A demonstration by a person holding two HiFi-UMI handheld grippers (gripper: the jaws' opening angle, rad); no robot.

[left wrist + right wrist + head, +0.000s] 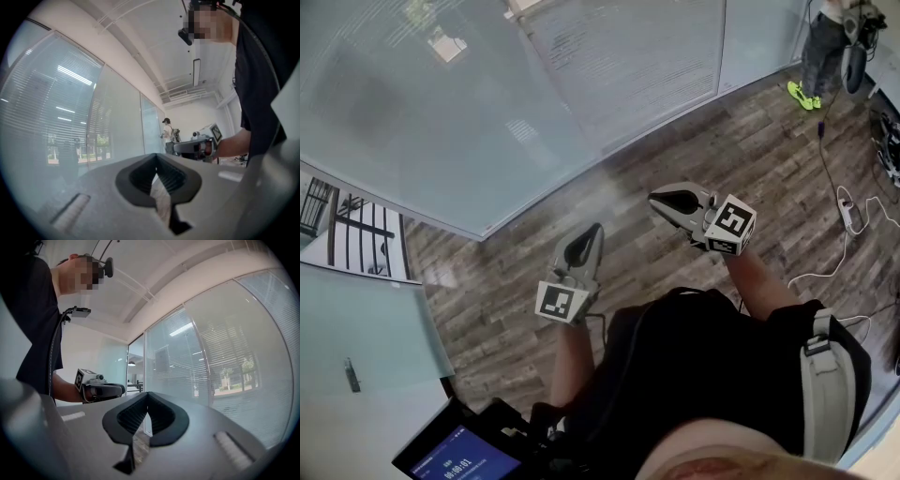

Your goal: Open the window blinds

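**Find the blind control first**

The left gripper (584, 246) and the right gripper (667, 200) both have their jaws pressed together, holding nothing. The blinds (234, 348) hang behind the glass wall (412, 122) just ahead. No cord shows, so look along the glass edges before reaching.

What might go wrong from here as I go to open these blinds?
1. The left tool and the right tool are both shut and empty, and no cord or wand shows. The blinds seem to sit behind the glass wall, so a reach may only knock the glass.
2. The corded power strip on the floor at your right could trip you if you step that way.
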